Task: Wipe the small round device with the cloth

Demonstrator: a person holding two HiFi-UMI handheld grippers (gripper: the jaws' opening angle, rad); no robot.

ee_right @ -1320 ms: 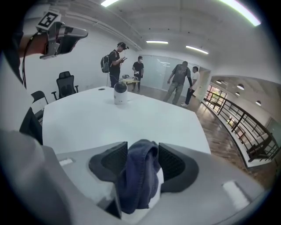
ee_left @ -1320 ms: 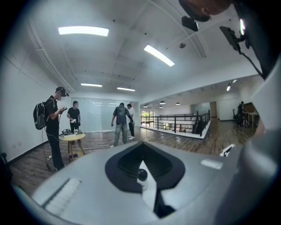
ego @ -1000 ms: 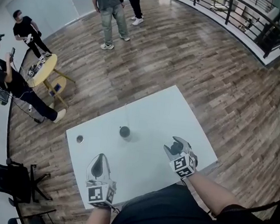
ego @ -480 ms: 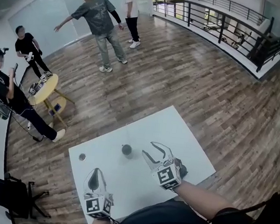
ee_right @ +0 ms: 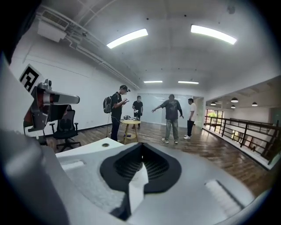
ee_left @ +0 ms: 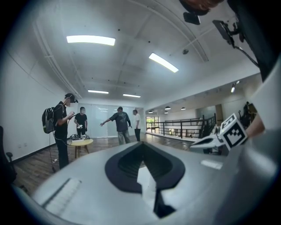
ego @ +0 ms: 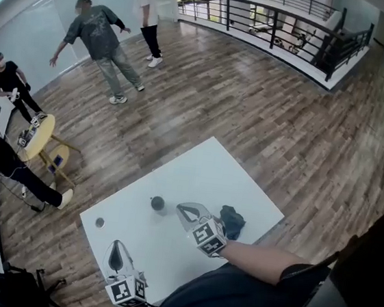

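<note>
Looking down from the head view and going left to right. Out on the wood floor, a round yellow table [ego: 37, 135] is standing off to the far left. A few people [ego: 98, 35] are hanging around beyond it, well away from my bench.

On the white table [ego: 204, 171] itself, the first thing I'm seeing is a little round disc [ego: 99, 222] set in the top near the left edge. Just right of that, my left gripper [ego: 115, 249] is sitting over the near left corner. In its own view the claw is pinched fully together with nothing in it.

Next comes the small round device [ego: 158, 203], a dark puck resting on the tabletop roughly in the middle and standing on its own. My right gripper [ego: 183, 210] is pointing at it from the right. The tips are just beside the device and I'm seeing a thin gap between them, so no contact. That claw has just been snapping closed, and in its own view the pads are meeting on nothing at all.

The cloth [ego: 231, 221] is lying in a dark crumpled heap on the table, just right of that gripper's marker cube. It's next to the gripper, not in its grip.
</note>
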